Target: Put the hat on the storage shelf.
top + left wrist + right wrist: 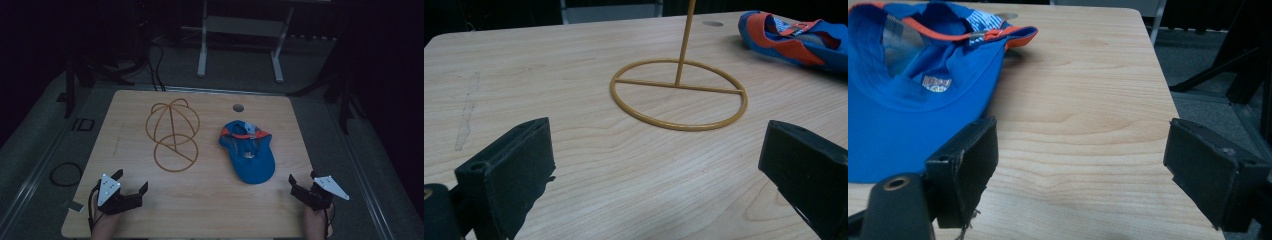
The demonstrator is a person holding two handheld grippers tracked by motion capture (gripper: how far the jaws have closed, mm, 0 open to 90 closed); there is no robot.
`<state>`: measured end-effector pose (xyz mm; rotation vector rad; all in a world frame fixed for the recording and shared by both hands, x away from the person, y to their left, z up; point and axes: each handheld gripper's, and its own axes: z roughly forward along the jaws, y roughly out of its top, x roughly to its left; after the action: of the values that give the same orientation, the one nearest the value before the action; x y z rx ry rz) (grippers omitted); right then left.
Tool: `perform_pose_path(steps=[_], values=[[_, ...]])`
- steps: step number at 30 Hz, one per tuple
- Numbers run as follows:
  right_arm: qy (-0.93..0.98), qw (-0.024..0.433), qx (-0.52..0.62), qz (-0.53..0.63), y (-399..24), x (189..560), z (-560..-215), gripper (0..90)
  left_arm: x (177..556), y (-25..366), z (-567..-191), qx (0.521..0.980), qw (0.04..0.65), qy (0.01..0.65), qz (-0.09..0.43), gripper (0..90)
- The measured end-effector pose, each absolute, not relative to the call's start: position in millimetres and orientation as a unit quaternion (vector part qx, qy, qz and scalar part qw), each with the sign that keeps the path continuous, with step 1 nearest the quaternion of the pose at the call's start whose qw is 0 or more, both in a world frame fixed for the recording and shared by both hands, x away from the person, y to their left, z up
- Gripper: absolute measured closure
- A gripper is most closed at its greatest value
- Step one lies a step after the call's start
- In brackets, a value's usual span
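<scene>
Dim light is falling on a pale wooden table (200,200), with dark floor and a white frame's legs (240,45) standing beyond its far edge. From the high view, a blue cap (248,152) with orange trim is lying upside down just right of a yellow wire stand (172,132), whose dome is rising over a ring base. The left gripper (131,181) is resting near the table's front edge, well short of the stand, jaws spread and holding nothing; the right gripper (301,177) is sitting just right of the cap's brim, jaws likewise apart and empty. Along the left gripper view, the ring base (679,95) and its upright rod are lying ahead between the wide black jaws of the gripper (656,165), and the cap (799,42) is showing beyond it. Along the right gripper view, the cap (903,100) is spreading past the near jaw of the gripper (1080,165), apart from it, with bare wood between the jaws. Judging by its sagging crown, the cap is looking light and soft, so the stiffer brim or the strap edge is seeming the surest place to pinch; the thin stand may be tipping easily if nudged.
</scene>
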<state>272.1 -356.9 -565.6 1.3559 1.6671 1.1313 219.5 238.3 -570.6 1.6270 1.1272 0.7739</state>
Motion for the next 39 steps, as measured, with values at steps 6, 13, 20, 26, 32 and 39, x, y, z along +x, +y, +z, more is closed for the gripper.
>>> perform_pose_path(steps=[6, 13, 20, 26, 32, 39], values=[[0.639, 0.326, 0.541, 0.439, -354.8, 271.8, -565.0, 15.8, 218.7, 240.2, -569.8, 0.665, 0.488, 0.466, 0.32, 1.8], [0.654, 0.32, 0.527, 0.44, -345.5, 273.0, -555.5, 15.2, 218.6, 241.1, -569.4, 0.664, 0.487, 0.468, 0.322, 1.8], [0.668, 0.305, 0.513, 0.444, -338.0, 279.5, -544.3, 15.1, 218.1, 242.1, -568.5, 0.662, 0.488, 0.466, 0.325, 1.8], [0.675, 0.304, 0.505, 0.444, -333.1, 290.3, -528.1, 13.2, 219.2, 242.0, -569.2, 0.662, 0.493, 0.466, 0.318, 1.8], [0.687, 0.291, 0.493, 0.446, -324.7, 306.8, -510.6, 13.3, 219.9, 240.0, -569.4, 0.665, 0.498, 0.461, 0.312, 1.8], [0.695, 0.264, 0.485, 0.461, -313.5, 327.8, -492.0, 13.3, 219.9, 240.3, -569.2, 0.668, 0.495, 0.461, 0.311, 1.8]])
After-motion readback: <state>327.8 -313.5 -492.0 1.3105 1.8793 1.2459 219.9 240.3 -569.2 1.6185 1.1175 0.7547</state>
